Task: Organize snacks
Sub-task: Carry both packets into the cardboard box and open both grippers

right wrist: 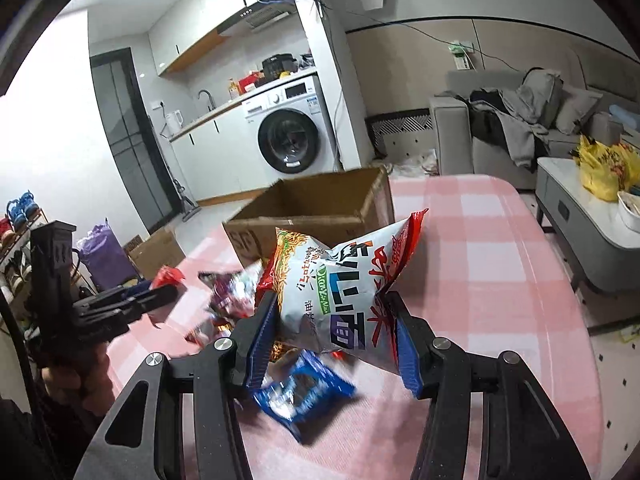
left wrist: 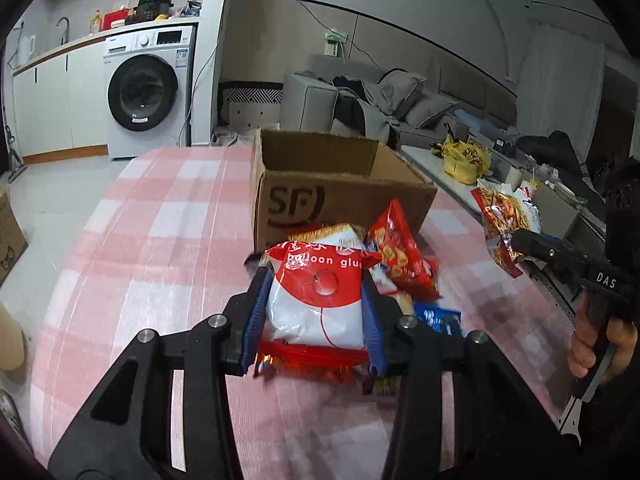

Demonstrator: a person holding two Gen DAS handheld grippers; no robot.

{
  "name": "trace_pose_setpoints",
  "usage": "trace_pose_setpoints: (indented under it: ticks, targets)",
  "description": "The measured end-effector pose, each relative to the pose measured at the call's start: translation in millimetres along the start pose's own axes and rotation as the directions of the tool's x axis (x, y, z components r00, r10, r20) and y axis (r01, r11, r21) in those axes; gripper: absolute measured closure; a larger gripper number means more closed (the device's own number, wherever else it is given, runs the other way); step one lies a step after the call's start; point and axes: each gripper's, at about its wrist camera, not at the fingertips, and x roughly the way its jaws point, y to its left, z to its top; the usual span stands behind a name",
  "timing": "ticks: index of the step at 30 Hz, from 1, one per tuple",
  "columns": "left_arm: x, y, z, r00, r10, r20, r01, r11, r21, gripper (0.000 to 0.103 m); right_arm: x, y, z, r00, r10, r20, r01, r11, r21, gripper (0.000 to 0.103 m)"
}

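Beside cardboard box [left wrist: 340,188], left claw [left wrist: 316,300] gripping balloon-glue bag [left wrist: 320,300], right claw [right wrist: 332,320] clamping noodle bag [right wrist: 344,288]

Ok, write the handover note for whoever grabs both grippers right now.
Left gripper: jaws shut on the red-and-white balloon bag, low over the snack pile.
Right gripper: jaws shut on the noodle snack bag, lifted clear of the table.
Cardboard box: open, just behind the pile on the pink checked tablecloth; no snacks visible inside from here.
Left to do: drop both held bags in the box, then clear the rest, including the blue packet and red cracker bag.
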Motion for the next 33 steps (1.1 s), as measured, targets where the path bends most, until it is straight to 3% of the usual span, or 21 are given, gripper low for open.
trace_pose_setpoints:
  ticks: [21,33]
  targets:
    - [34,-7,69,0.998,-0.030,0.046,0.030,1.000,0.011,0.064,38,4,69,1.000,0.013,0.013,-0.014,0.998,0.054,0.049]
    - [64,1,98,0.999,-0.007,0.054,0.008,1.000,-0.016,0.064,75,6,100,0.999,0.035,-0.005,-0.034,0.998,0.062,0.049]
